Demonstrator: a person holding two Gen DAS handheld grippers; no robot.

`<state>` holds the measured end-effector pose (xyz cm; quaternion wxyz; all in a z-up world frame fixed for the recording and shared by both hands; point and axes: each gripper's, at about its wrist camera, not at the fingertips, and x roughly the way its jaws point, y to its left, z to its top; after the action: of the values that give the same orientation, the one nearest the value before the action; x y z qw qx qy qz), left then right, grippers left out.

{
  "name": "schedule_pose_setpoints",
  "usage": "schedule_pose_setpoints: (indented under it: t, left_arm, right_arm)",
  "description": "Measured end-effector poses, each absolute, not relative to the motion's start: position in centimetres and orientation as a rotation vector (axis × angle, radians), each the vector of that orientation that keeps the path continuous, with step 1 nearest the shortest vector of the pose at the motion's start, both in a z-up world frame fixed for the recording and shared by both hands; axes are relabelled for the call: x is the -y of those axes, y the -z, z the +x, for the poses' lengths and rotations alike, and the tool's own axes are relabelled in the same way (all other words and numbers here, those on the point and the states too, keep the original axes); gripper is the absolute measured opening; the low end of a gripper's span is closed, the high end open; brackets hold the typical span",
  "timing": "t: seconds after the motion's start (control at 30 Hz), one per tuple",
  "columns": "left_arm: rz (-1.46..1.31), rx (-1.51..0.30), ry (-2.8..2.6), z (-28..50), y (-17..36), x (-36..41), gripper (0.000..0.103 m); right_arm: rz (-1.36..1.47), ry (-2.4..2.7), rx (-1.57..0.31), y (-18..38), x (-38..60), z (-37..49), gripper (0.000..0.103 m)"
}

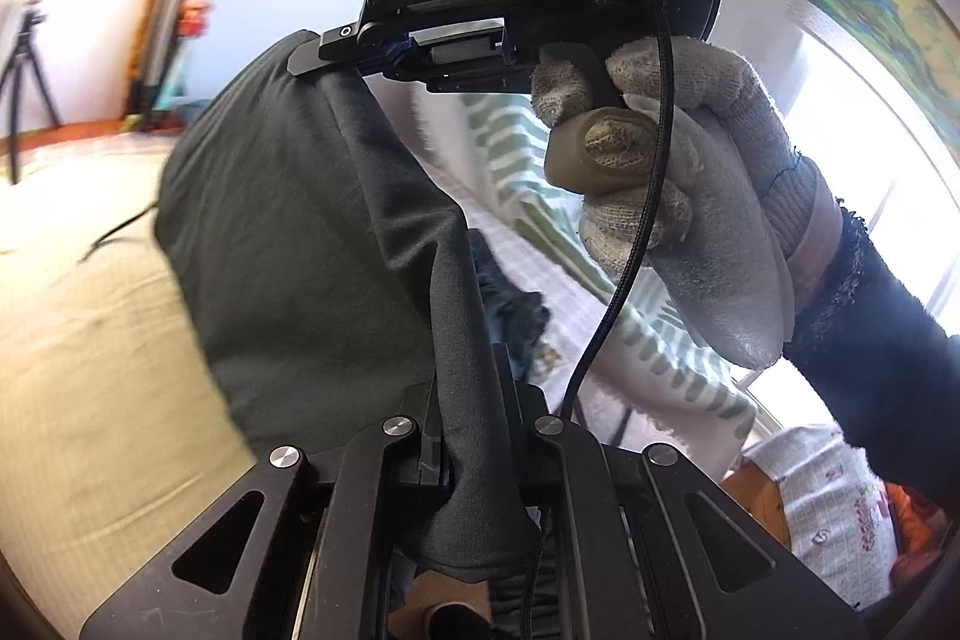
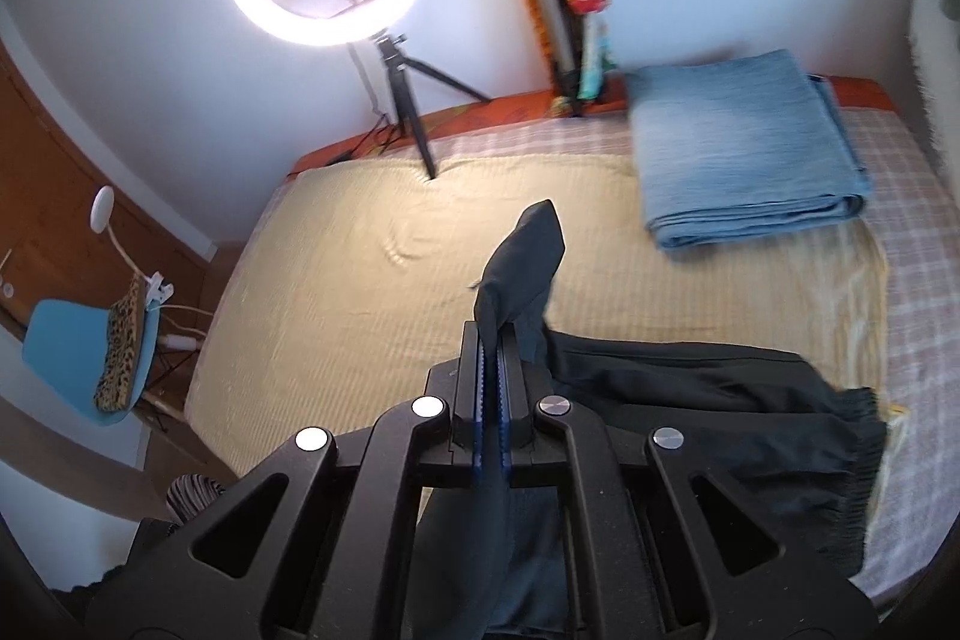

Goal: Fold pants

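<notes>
Evidently the soft, limp dark-green fabric pants (image 1: 288, 220) drape loosely; left gripper (image 1: 468, 436) and right gripper (image 2: 492, 340) each clamp an edge, the waistband hanging at four o'clock.

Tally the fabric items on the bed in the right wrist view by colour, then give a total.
Black: 1, the pants, a pinch of them clamped in the right tongs
Blue: 1, the folded blanket lying flat near the wall
Pale yellow: 1, the bed cover
Pink plaid: 1, the sheet under the bed cover
Total: 4
</notes>
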<state>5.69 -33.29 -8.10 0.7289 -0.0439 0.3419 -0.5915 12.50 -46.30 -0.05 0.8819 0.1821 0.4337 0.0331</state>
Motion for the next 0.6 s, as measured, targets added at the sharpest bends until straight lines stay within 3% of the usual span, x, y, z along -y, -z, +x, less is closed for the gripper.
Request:
schedule_pose_setpoints:
  t: [0.27, 0.6]
  left_arm:
    - [-0.048, -0.772, 1.406, 5.2, 7.9, 38.8, 0.008]
    - [0.026, -0.831, 1.453, 4.6, 10.0, 44.6, 0.008]
  right_arm:
    - [0.393, 0.032, -0.903, 0.4, 53.4, 9.4, 0.004]
    - [0.403, 0.130, -0.979, 5.2, 61.0, 7.9, 0.004]
